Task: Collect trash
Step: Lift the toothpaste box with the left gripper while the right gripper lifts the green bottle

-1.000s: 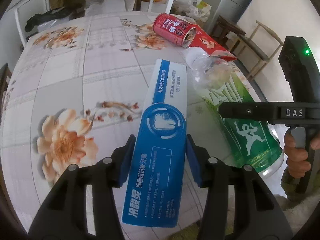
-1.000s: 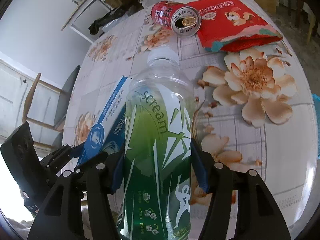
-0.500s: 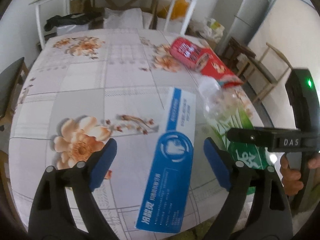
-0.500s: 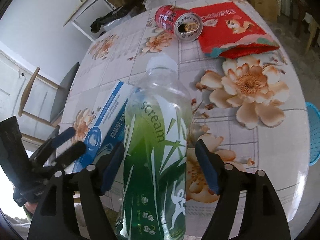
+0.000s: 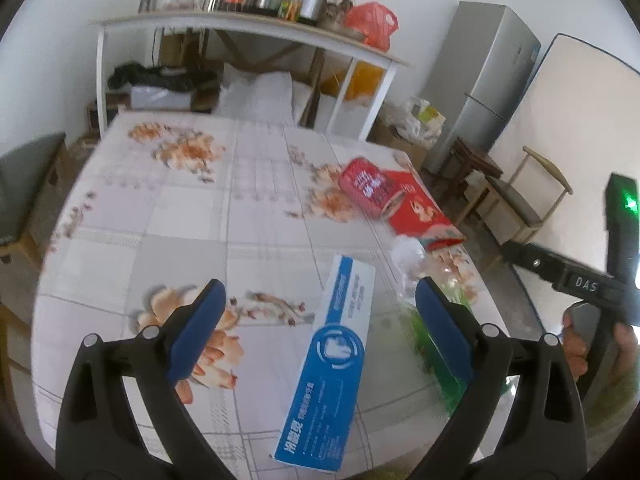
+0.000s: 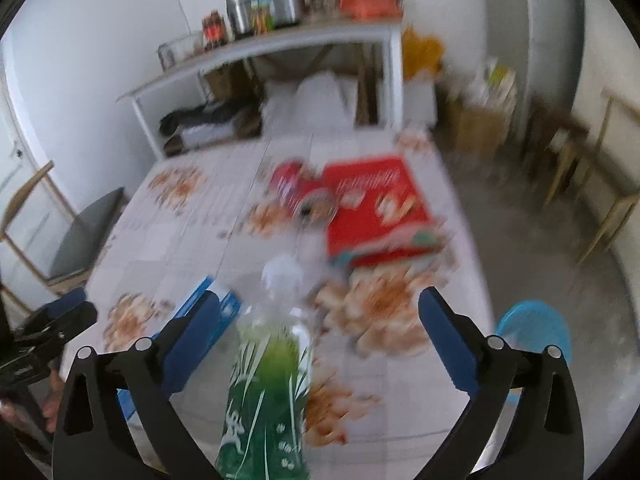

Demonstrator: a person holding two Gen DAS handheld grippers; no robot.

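Note:
A blue toothpaste box (image 5: 332,360) lies flat on the flowered table (image 5: 180,220), its near end at the front edge. My left gripper (image 5: 320,292) hovers above it, its jaws opening wide, pads well clear of the box. Just right of it lies a green-labelled plastic bottle (image 6: 268,392), cap pointing away. Over the bottle my right gripper (image 6: 320,296) is opening too and touches nothing. Further back a red can (image 5: 366,192) lies on its side against a red snack packet (image 5: 420,216).
A blue bin (image 6: 536,328) stands on the floor right of the table. A grey-seated chair (image 6: 80,236) is at the left, wooden chairs (image 5: 520,200) at the right. Behind the table are a white shelf table (image 5: 248,28) and a fridge (image 5: 480,88).
Both grippers let go, the left of the box and the right of the bottle, spread wide and rose away from the table. Box and bottle stay lying where they were.

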